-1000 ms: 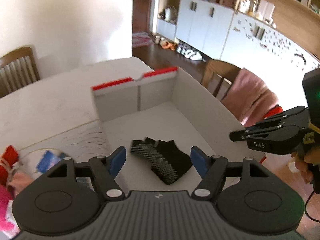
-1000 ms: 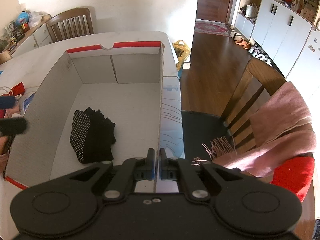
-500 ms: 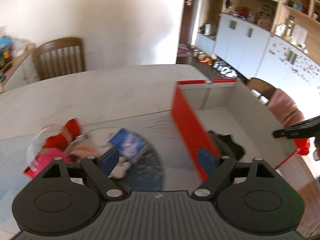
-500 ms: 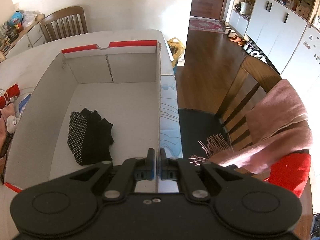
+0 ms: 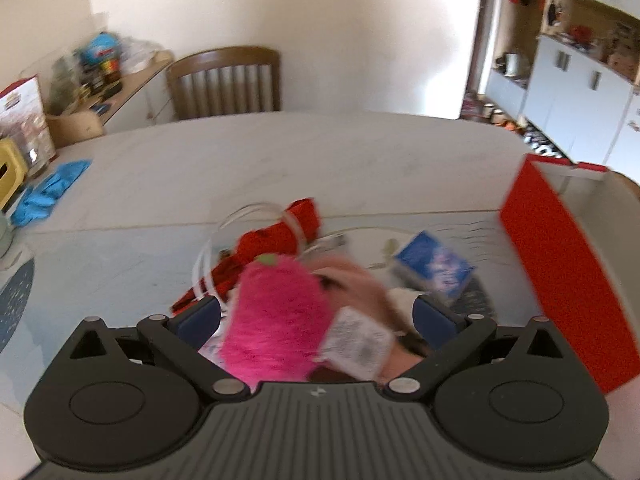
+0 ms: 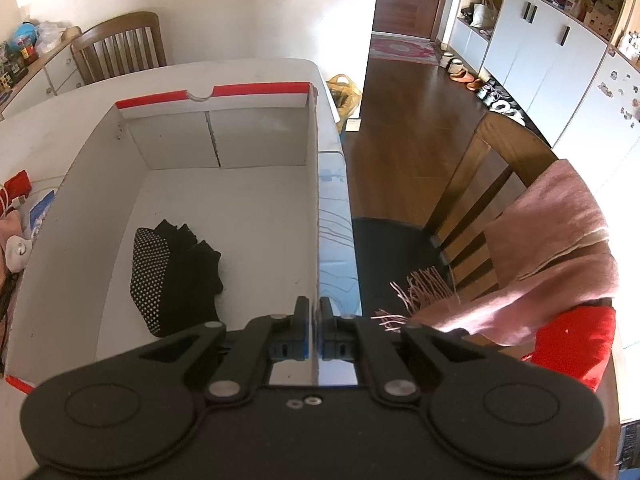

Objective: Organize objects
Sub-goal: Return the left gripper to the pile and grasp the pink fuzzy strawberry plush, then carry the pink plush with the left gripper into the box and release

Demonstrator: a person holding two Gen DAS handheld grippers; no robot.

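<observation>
My left gripper (image 5: 318,316) hangs over a pile on the white table (image 5: 280,152), its jaws opening wide. A fuzzy pink toy (image 5: 276,320) with a white label lies between the fingers, and the pads do not press on it. Behind it lie a red cloth (image 5: 280,236), a white cable (image 5: 248,216) and a blue packet (image 5: 434,264). The red-and-white box (image 5: 560,280) stands to the right. My right gripper (image 6: 314,328) is shut on the thin right wall of the box (image 6: 224,148). A black dotted glove (image 6: 172,276) lies on the box floor.
A wooden chair (image 5: 224,80) stands behind the table, and a blue cloth (image 5: 48,188) lies at the far left near a cluttered sideboard (image 5: 100,72). To the right of the box a chair (image 6: 480,168) carries a pink scarf (image 6: 552,248) and a red cushion (image 6: 576,344).
My left gripper swung left from above the box to above the pile, and its jaws widened around the pink toy. The right gripper stayed on the box wall.
</observation>
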